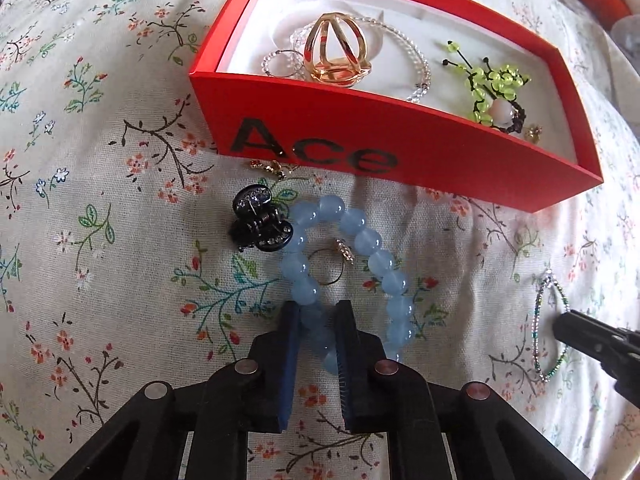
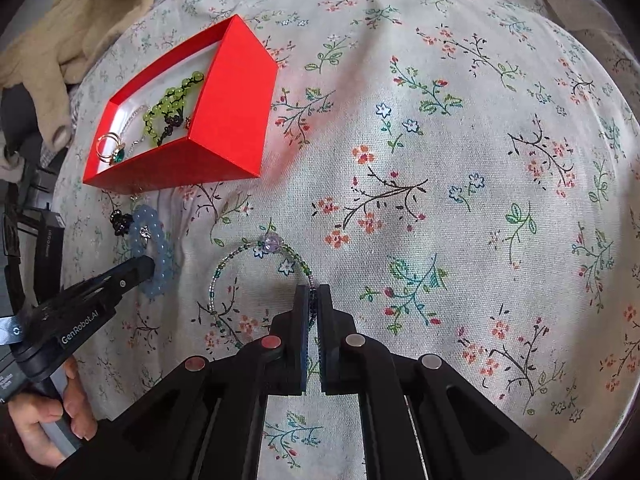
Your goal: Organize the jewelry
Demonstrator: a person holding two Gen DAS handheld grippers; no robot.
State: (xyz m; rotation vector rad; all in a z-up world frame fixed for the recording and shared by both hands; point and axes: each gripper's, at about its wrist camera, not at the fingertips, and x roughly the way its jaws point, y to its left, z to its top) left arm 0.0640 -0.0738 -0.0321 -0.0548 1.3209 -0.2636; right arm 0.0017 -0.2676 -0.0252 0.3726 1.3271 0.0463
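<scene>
Floral cloth (image 1: pixel 120 240); left claw (image 1: pixel 318 312) grips blue bracelet (image 1: pixel 352 220), right claw (image 2: pixel 314 296) thin beaded bracelet (image 2: pixel 224 264); hair clip (image 1: pixel 258 224) adjacent.

The left gripper (image 1: pixel 318 312) and right gripper (image 2: pixel 314 294) both point steeply downward at lower centre, jaws nearly together (each pinching beads).

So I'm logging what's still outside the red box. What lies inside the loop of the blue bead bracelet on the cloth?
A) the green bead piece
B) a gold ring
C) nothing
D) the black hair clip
B: a thin gold ring lies within the loop of the blue bracelet; the black clip sits outside the loop, against its beads, and the green bead piece is in the red box.
</scene>
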